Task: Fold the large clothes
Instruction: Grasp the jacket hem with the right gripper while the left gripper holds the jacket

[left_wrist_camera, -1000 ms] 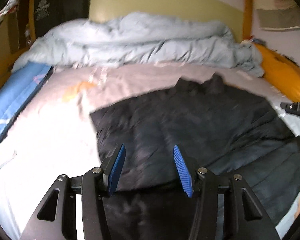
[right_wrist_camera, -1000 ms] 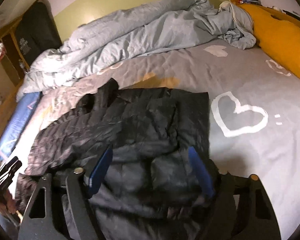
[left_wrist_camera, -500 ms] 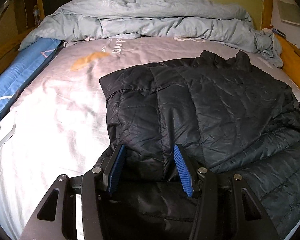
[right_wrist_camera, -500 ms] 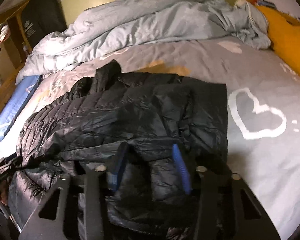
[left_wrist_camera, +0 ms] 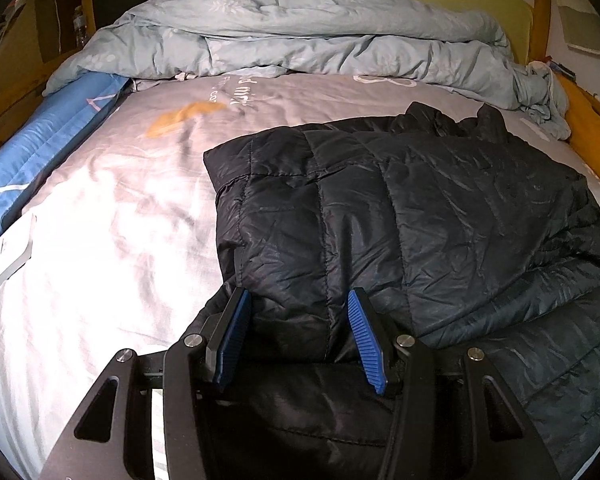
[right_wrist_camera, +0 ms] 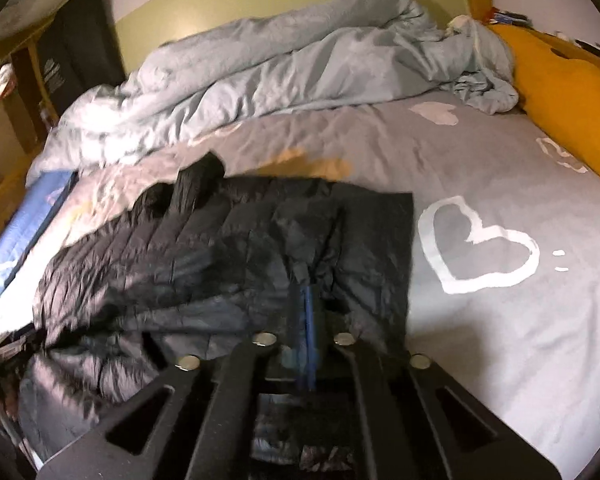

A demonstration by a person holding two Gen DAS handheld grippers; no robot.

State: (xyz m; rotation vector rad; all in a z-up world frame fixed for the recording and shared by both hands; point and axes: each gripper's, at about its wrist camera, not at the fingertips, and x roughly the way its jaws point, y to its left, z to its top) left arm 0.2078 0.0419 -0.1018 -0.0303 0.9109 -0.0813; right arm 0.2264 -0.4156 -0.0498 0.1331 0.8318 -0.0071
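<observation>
left wrist view:
jacket: black quilted jacket (left_wrist_camera: 400, 216) lies spread on the bed (left_wrist_camera: 100, 264), right of centre, collar toward the far end.
your left gripper (left_wrist_camera: 300, 336): blue fingers (left_wrist_camera: 236, 332) stand apart, straddling a fold at the jacket's near edge; can't tell if the pads press it.
bedding: grey-blue duvet (left_wrist_camera: 300, 36) bunched at the far end; blue mat (left_wrist_camera: 40, 160) along the left edge; orange pillow (left_wrist_camera: 588, 140) at the right.

right wrist view:
jacket: same jacket (right_wrist_camera: 220, 248), left of centre on the bed sheet (right_wrist_camera: 500, 320), beside a white heart print (right_wrist_camera: 476, 248).
your right gripper (right_wrist_camera: 308, 320): jaws have just been closing; fingers nearly together, pinching jacket fabric at the near edge. Frame is blurred.
containers: nothing here holds anything; the jacket sits straight on the sheet.
</observation>
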